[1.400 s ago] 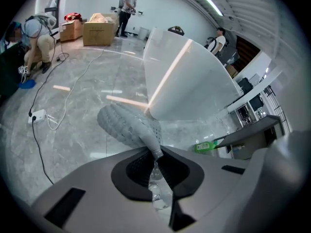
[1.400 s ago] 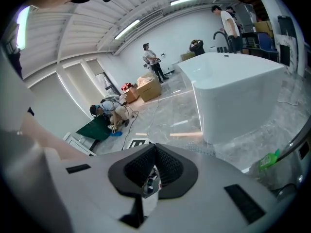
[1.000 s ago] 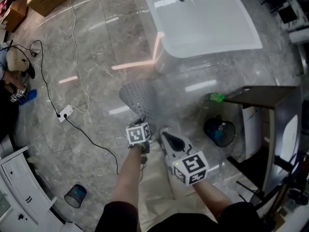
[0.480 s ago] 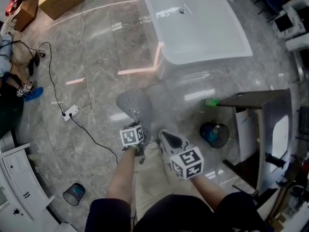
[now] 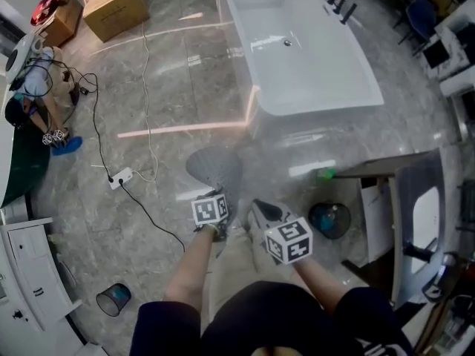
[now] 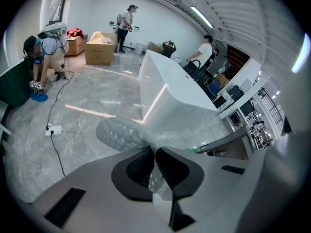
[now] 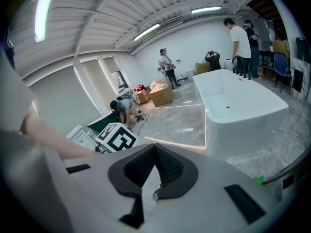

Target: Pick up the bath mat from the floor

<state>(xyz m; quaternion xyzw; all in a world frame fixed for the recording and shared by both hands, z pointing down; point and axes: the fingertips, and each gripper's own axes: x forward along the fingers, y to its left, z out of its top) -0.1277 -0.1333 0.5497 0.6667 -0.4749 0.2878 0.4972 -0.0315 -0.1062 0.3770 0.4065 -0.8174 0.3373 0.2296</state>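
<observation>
Between fingers of left gripper (image 6: pixel 154 148): bath mat (image 6: pixel 121 134) pinched, gripped edge hidden; right gripper (image 7: pixel 155 147) fingers closed; bin (image 5: pixel 312 219) contents indistinct.

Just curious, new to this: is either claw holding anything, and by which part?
Left claw pinches the grey bath mat by its bunched near edge; right claw is shut, empty.

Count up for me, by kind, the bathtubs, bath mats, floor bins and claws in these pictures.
Bathtub: 1
Bath mat: 1
Floor bins: 2, one mesh, one by the desk
Claws: 2, left claw and right claw
Total: 6
</observation>
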